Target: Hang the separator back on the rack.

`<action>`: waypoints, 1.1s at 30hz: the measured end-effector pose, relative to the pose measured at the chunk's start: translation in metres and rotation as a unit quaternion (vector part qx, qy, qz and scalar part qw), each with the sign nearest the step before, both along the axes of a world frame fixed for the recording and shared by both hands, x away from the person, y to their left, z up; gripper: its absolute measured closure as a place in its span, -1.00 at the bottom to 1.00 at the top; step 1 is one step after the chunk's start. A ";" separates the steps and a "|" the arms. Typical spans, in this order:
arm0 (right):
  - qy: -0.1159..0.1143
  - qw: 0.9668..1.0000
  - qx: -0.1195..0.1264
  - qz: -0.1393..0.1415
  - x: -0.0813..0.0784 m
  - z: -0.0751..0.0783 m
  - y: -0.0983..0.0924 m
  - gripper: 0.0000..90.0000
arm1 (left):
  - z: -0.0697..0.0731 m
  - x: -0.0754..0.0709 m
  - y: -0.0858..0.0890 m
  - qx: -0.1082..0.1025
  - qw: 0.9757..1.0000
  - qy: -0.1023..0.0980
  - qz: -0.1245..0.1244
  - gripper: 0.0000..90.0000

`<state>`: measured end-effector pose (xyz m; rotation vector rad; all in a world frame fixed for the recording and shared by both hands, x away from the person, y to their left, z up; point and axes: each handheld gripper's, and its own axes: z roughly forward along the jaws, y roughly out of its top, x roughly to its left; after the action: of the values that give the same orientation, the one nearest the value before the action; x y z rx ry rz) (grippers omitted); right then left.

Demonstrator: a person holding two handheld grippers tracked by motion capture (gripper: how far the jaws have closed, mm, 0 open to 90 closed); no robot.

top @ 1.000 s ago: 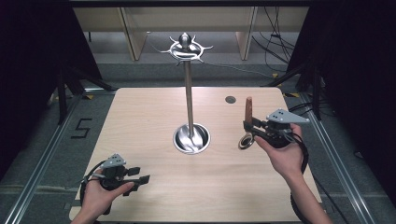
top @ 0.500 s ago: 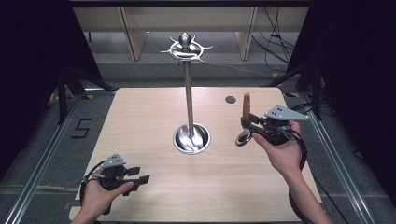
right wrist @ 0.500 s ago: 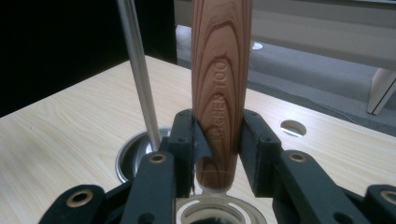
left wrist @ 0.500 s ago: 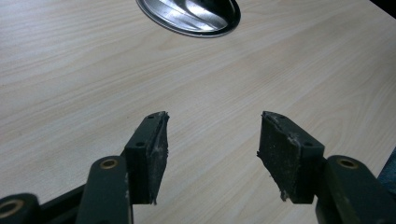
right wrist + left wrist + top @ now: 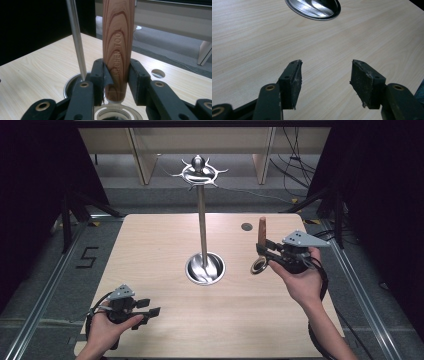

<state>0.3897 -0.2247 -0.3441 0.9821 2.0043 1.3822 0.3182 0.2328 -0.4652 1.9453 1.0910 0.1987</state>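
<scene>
Wooden handle (image 5: 117, 47) sitting clamped btwn right gripper (image 5: 117, 75) pads, upright; left gripper (image 5: 325, 82) gaping, empty. Risk: handle tilting, slipping downward.

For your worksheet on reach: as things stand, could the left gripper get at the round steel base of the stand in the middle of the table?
Probably yes. The left gripper lies open near the table's front edge, nothing between its jaws, and bare wood stretches from it to the steel base. The right gripper, shut on the wooden-handled tool, stands off to the other side.
</scene>
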 end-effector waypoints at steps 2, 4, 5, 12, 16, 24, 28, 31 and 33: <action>0.005 1.000 0.003 -0.001 -0.001 0.001 0.002 0.53 | 0.000 0.000 0.000 -0.001 1.000 0.000 -0.001 -0.08; 0.003 1.000 0.006 -0.003 0.000 0.001 0.003 0.53 | 0.000 0.001 0.000 -0.005 1.000 0.000 -0.005 -0.08; 0.002 1.000 0.008 -0.001 0.000 0.002 0.004 0.53 | -0.001 0.001 0.000 -0.005 1.000 -0.001 -0.005 -0.08; -0.006 1.000 0.003 0.005 0.001 0.007 0.006 0.53 | 0.000 0.001 0.000 -0.005 1.000 -0.001 -0.005 -0.08; -0.006 1.000 0.001 0.004 0.001 0.010 0.008 0.53 | 0.000 0.001 0.001 -0.005 1.000 -0.002 -0.005 -0.08; -0.013 1.000 -0.005 0.009 0.003 0.015 0.011 0.53 | 0.000 0.001 0.001 -0.009 1.000 -0.002 -0.003 -0.08; -0.014 1.000 0.006 0.004 0.002 0.017 0.016 0.53 | 0.000 0.000 0.001 -0.010 1.000 -0.002 -0.003 -0.08; -0.011 1.000 -0.002 0.013 0.003 0.020 0.017 0.53 | 0.000 0.000 0.001 -0.010 1.000 -0.002 -0.003 -0.08; -0.015 1.000 -0.007 0.016 0.004 0.021 0.018 0.53 | 0.000 0.001 0.001 -0.007 1.000 -0.002 -0.005 -0.08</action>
<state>0.3936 -0.2071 -0.3231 0.9205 2.0131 1.3902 0.3187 0.2341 -0.4650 1.9359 1.0778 0.1899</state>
